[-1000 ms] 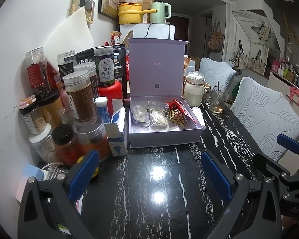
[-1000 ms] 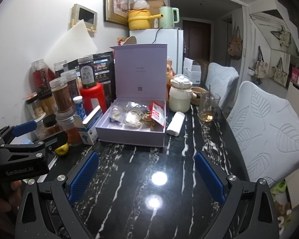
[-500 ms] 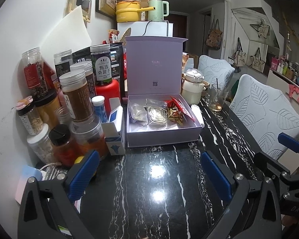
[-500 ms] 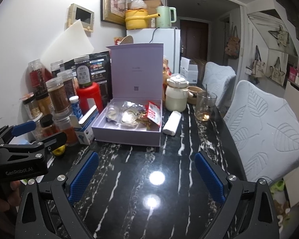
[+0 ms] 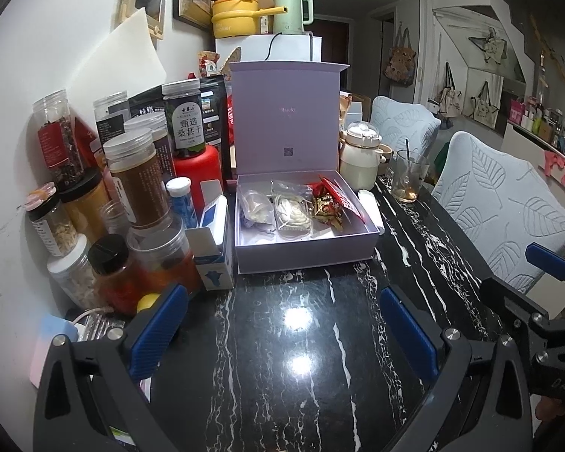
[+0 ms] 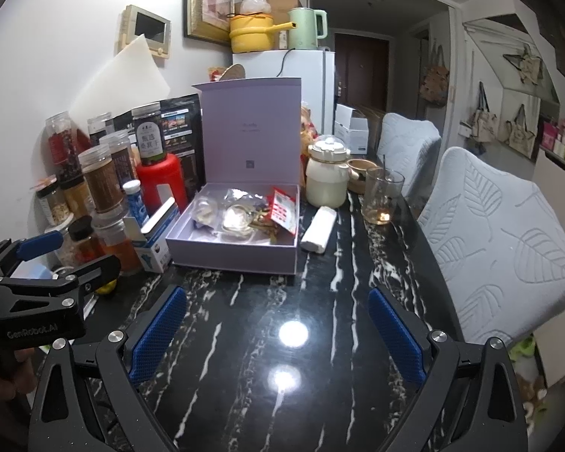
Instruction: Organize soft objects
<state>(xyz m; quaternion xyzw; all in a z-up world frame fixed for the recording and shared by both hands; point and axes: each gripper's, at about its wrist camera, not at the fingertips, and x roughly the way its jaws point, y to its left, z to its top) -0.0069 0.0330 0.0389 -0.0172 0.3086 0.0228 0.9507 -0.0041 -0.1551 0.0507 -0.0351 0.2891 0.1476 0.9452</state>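
A lilac box [image 5: 305,252] [image 6: 231,250] with its lid upright stands on the black marbled table [image 5: 282,376]. Inside lie clear soft packets [image 5: 290,211] [image 6: 237,218] and a red snack pouch [image 5: 329,203] [image 6: 282,209]. A white rolled pack [image 6: 319,229] [image 5: 369,205] rests just right of the box. My left gripper [image 5: 282,329] is open above bare table in front of the box, holding nothing. My right gripper [image 6: 277,333] is also open and empty, a little further right. In the right wrist view the left gripper [image 6: 37,260] shows at the left edge.
Many jars and bottles [image 5: 139,188] crowd the left side by the wall, with a small blue-white carton [image 5: 214,260] beside the box. A cream jar [image 6: 327,180] and a glass [image 6: 380,196] stand behind on the right. Padded chairs [image 6: 501,241] line the table's right edge.
Both grippers have drawn back slightly from the box and stayed open. Nothing on the table has moved.
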